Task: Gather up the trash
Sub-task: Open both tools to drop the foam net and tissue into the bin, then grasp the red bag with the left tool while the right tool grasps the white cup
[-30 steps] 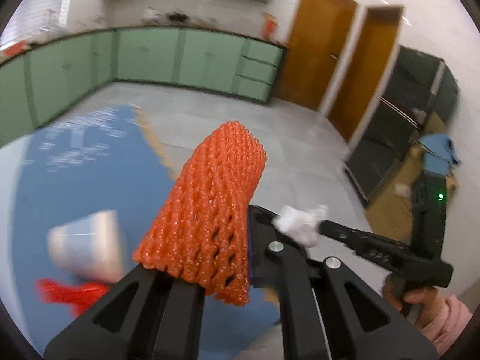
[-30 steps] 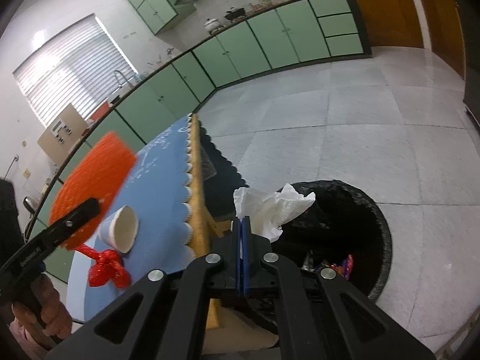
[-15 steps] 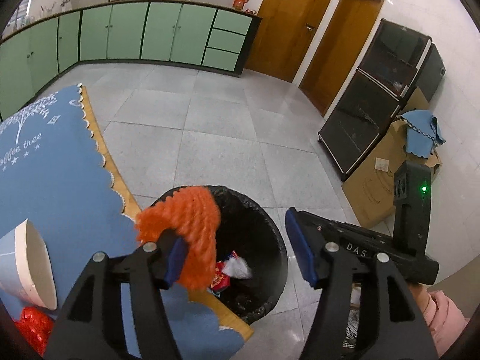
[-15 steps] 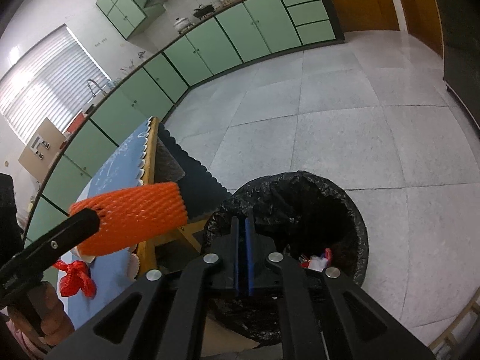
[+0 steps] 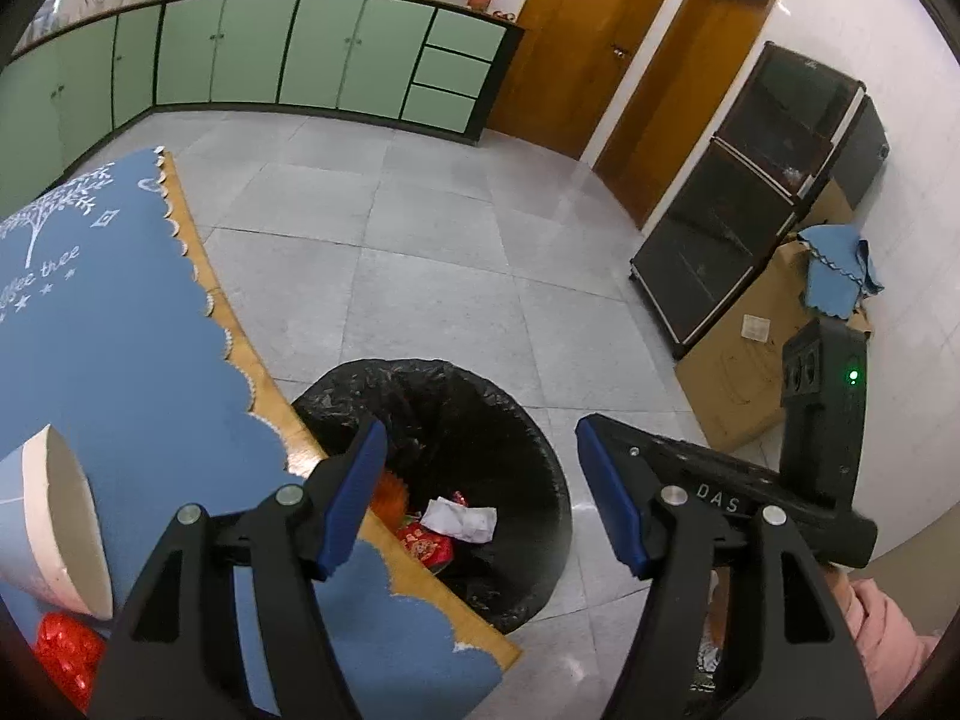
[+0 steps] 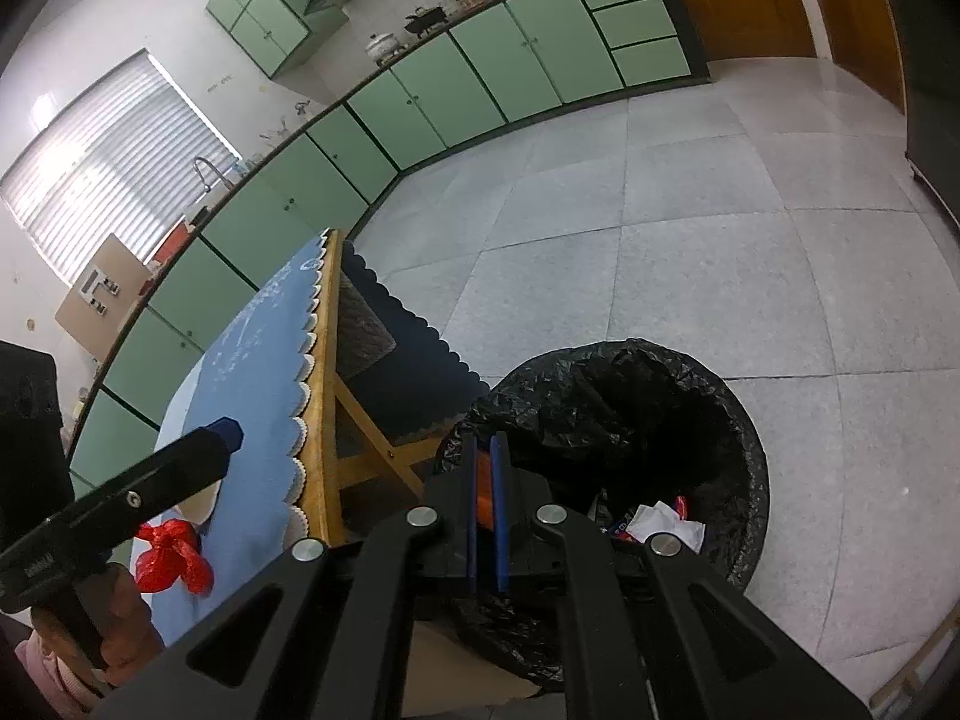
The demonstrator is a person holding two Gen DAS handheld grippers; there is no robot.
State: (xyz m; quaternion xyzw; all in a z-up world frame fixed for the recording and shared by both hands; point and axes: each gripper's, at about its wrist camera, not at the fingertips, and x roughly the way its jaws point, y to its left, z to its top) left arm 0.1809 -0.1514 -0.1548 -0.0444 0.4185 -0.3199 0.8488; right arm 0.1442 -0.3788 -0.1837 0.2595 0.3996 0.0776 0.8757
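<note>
A bin lined with a black bag [image 5: 540, 450] [image 6: 738, 420] stands on the floor by the table corner. Inside lie an orange foam net [image 5: 390, 492], a crumpled white tissue [image 5: 462, 519] [image 6: 666, 522] and red wrappers [image 5: 426, 546]. My left gripper [image 5: 486, 492] is open and empty above the bin. My right gripper [image 6: 483, 504] is nearly shut with nothing in it, also over the bin; orange shows through the gap. On the blue tablecloth [image 5: 108, 330] lie a white paper cup [image 5: 54, 522] and a red plastic scrap [image 5: 60, 654] [image 6: 171, 558].
The wooden table edge [image 5: 240, 330] [image 6: 324, 372] runs beside the bin. Green cabinets [image 5: 300, 60] line the far wall. Two brown doors [image 5: 600, 36], a dark cabinet [image 5: 750, 192] and a cardboard box [image 5: 762, 360] with a blue cloth stand on the right.
The left gripper swung over the bin, opened and dropped the orange foam net in. The right gripper let go of the white tissue, which now lies in the bin.
</note>
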